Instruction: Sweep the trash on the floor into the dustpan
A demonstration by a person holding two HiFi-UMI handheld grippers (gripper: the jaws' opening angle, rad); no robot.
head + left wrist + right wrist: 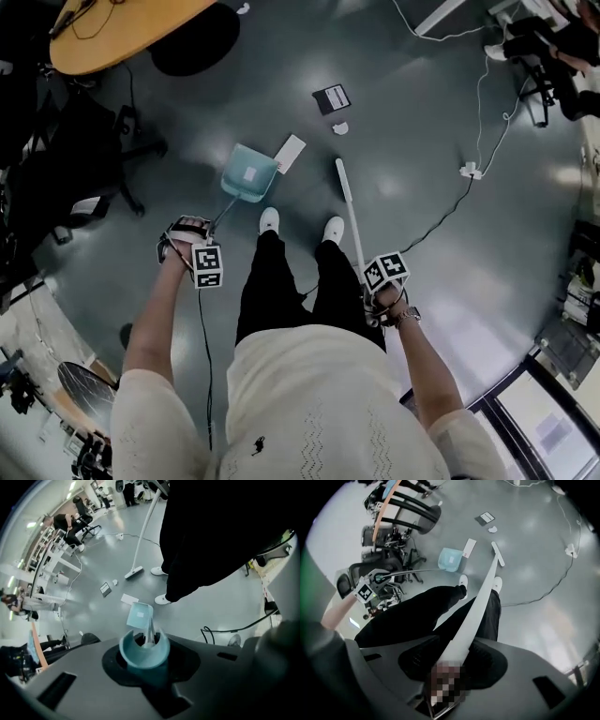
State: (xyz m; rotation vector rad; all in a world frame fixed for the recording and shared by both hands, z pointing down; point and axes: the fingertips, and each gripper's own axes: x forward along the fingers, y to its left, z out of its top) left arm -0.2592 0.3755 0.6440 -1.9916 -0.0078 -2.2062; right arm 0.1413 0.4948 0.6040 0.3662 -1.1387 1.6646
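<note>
A teal dustpan rests on the grey floor ahead of the person's left shoe. Its long handle runs up into my left gripper, which is shut on it. My right gripper is shut on the white broom handle, and the broom head sits on the floor right of the dustpan. Trash lies beyond: a white paper slip touching the pan's far corner, a small crumpled white scrap and a black card. The dustpan and slip also show in the right gripper view.
The person's white shoes stand just behind the pan and broom. A wooden table and a black round base are far left, with office chairs on the left. A cable with a power strip crosses the floor at right.
</note>
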